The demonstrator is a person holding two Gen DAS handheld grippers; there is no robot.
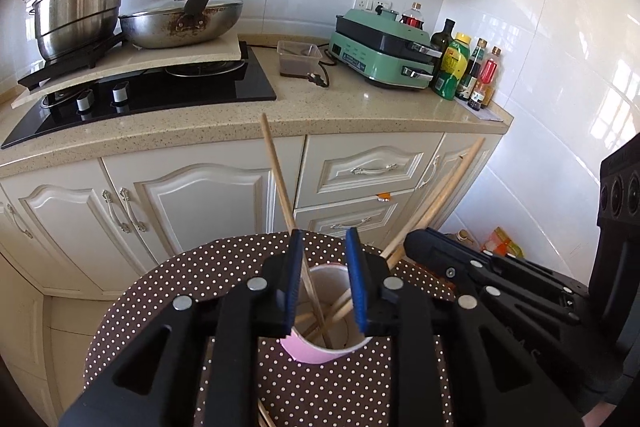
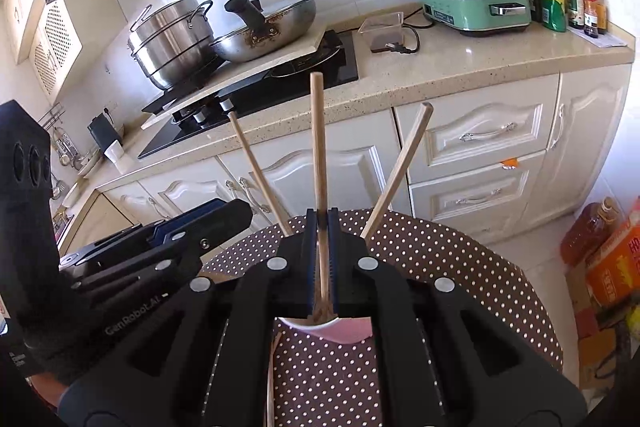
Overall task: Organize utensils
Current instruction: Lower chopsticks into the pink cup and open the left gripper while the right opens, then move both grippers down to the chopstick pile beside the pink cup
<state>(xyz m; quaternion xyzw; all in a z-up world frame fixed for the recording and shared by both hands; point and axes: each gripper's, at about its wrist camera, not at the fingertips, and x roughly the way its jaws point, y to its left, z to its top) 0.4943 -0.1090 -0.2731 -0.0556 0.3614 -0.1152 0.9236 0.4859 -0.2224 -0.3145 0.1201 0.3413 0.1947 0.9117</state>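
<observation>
Small round worktop (image 1: pixel 168 291) with brown polka-dot cover, just in front of cream kitchen cabinets (image 1: pixel 200 203). Pink cup (image 1: pixel 320 351) stands on it, holding several wooden chopsticks (image 1: pixel 332 311). Left hand-held gripper (image 1: pixel 324 283): jaws partly apart above the cup, one chopstick (image 1: pixel 280 179) between them, pads not pressing it. Right hand-held gripper (image 2: pixel 322 259): clamped on an upright chopstick (image 2: pixel 318 147) over the cup. Behind the cup: stone counter (image 1: pixel 360 115) with hob (image 1: pixel 160 95), wok (image 1: pixel 180 23), steamer pot (image 1: pixel 76 7), green grill (image 1: pixel 384 47), bottles (image 1: pixel 468 71).

pink cup (image 2: pixel 340 331) mostly hidden behind jaws, bottle labels (image 1: pixel 450 71) unreadable
</observation>
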